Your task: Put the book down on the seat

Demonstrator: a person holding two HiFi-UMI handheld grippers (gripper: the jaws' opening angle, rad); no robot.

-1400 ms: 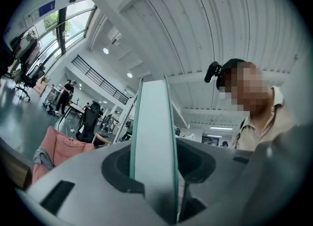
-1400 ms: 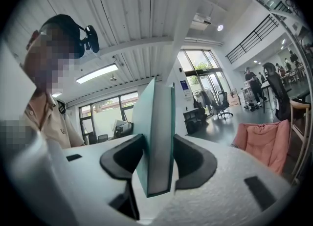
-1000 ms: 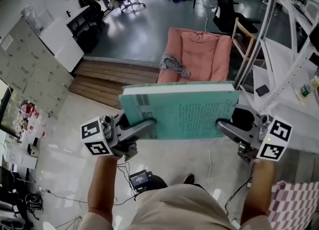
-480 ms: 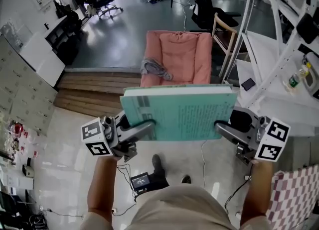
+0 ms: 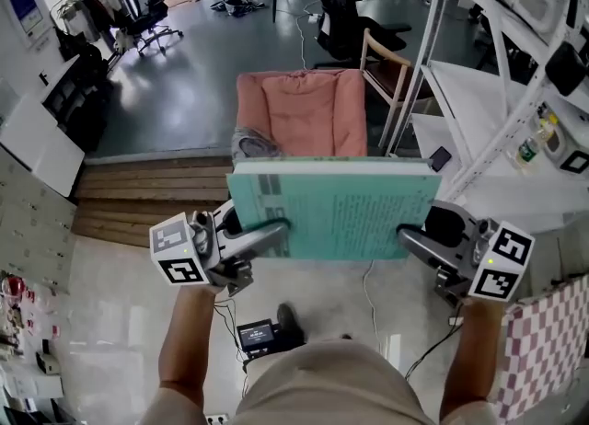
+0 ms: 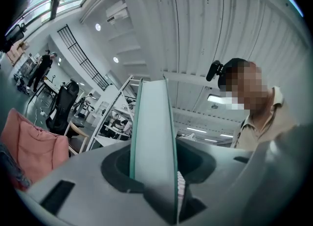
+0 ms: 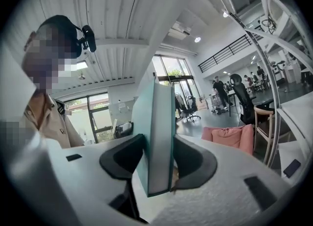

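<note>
Closer now than a second ago, the pink seat lies straight ahead, its front edge hidden behind the teal book. The book is level in the air, short of the seat: the left gripper is clamped on its left edge and the right gripper on its right edge, pads pressing both covers.

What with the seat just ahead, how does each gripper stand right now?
Left gripper: shut on the book.
Right gripper: shut on the same book.
</note>
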